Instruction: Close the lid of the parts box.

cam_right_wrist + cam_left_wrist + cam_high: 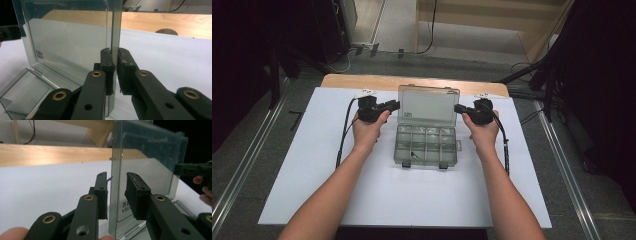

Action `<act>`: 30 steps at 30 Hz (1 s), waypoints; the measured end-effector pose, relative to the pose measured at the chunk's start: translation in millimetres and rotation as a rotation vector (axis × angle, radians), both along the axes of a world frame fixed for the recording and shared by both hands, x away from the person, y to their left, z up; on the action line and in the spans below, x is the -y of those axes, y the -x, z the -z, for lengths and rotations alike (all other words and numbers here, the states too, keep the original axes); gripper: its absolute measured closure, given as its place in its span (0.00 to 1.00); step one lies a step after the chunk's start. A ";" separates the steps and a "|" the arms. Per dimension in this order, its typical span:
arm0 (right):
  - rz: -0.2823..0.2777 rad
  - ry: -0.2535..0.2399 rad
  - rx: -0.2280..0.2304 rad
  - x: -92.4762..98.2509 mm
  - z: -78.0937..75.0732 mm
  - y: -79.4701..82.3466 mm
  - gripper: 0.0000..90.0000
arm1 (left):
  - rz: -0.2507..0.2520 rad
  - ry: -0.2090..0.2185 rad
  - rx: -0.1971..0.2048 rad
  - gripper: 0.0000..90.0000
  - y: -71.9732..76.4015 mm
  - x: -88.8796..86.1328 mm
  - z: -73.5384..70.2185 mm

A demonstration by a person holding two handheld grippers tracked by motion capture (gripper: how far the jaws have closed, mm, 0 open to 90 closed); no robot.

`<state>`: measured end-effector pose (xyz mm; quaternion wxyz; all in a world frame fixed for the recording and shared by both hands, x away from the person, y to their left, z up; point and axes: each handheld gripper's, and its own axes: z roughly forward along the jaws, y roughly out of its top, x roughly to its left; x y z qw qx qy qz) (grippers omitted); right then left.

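Two grippers work a clear plastic compartment box (427,145) that sits in the middle of a white sheet (312,190) laid over a wooden table (362,81). Box base lies flat, its dividers visible through the plastic, two latches on the near edge. Lid (428,105) stands upright, hinged at the far side of the base. Left gripper (393,105) comes in from the left at the lid's left edge; in the left gripper view the lid edge (117,170) sits between the two black jaws, the left jaw close against it, the right jaw standing off with a visible gap, so the grip here is released and the pads do not clamp. Right gripper (458,108) meets the lid's right edge; in the right gripper view both jaws press tight on the thin lid wall (116,30), clenched on it. A small printed label shows low on the lid in both gripper views. Right gripper's tip also shows far off at the right edge of the left gripper view (192,169). Cables trail from both grippers back along the forearms. Beyond the table, dark stands and floor cables.
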<state>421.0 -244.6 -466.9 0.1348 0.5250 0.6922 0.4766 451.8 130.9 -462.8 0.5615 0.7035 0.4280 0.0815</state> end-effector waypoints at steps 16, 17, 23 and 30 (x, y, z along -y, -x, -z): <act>-0.016 0.031 0.088 -0.8 2.7 9.1 0.95 | -0.017 0.043 -0.130 1.00 -31.1 4.1 -1.0; -0.017 0.033 0.093 -0.9 2.9 9.6 0.95 | -0.013 0.041 -0.140 1.00 -33.3 5.3 -1.1; -0.021 0.038 0.117 -1.2 3.8 11.4 0.94 | 0.021 0.058 -0.163 1.00 -39.8 11.6 -5.1; -0.033 0.039 0.130 -0.3 3.4 14.1 0.88 | 0.056 0.081 -0.166 1.00 -39.4 9.3 -7.1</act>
